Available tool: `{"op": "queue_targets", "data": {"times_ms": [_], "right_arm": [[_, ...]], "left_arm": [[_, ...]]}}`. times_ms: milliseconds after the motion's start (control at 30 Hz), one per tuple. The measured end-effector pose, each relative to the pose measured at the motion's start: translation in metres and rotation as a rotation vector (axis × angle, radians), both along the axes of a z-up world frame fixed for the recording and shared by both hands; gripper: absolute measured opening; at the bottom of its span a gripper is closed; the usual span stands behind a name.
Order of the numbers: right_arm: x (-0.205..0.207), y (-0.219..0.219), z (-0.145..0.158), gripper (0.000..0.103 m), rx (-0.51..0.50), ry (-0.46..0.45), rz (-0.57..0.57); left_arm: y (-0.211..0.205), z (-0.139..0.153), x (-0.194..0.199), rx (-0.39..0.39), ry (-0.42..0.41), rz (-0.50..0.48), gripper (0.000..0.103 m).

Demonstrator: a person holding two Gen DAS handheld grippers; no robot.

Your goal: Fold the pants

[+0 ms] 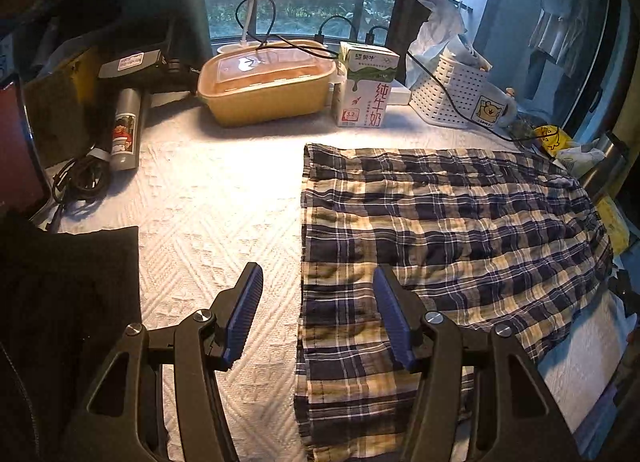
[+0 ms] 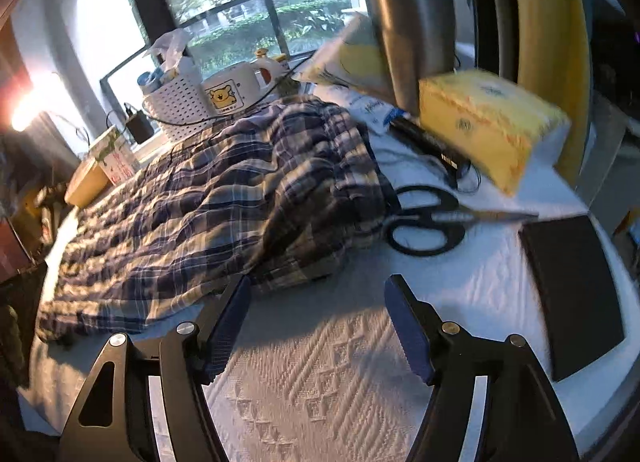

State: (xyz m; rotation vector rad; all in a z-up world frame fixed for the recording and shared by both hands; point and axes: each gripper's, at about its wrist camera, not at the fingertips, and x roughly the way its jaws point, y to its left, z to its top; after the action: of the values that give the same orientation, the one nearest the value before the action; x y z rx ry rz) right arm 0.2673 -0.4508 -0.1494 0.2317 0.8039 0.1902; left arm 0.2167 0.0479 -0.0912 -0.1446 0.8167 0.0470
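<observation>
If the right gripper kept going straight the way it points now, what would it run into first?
Probably the white textured cloth just ahead of the open right gripper, since it points downward. On a shallower line, the rumpled edge of the plaid pants or the black scissors; depth is unclear.

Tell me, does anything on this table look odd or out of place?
Yes: black scissors lie right beside the bunched edge of the plaid pants, handles almost touching the cloth. The table's far edge is crowded with clutter too.
</observation>
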Motion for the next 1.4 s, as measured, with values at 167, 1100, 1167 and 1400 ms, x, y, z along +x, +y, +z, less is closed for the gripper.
{"op": "queue_targets", "data": {"times_ms": [167,1100,1167,1400], "right_arm": [[0.016,-0.012,-0.007,0.071,0.200,0.017,-0.026],[0.049,0.055,0.084,0.013,0.132,-0.210,-0.011],[0.048,0.069,0.095,0.006,0.148,-0.229,0.015],[0.044,0.146,0.123,0.006,0.105,-0.272,0.167]], "left_arm": [[0.005,0.004,-0.002,0.002,-0.009,0.019,0.058],[0.045,0.002,-0.017,-0.051,-0.039,0.033,0.058],[0.050,0.000,-0.018,-0.061,-0.036,0.037,0.058],[0.073,-0.006,-0.029,-0.102,-0.038,0.040,0.058]]}}
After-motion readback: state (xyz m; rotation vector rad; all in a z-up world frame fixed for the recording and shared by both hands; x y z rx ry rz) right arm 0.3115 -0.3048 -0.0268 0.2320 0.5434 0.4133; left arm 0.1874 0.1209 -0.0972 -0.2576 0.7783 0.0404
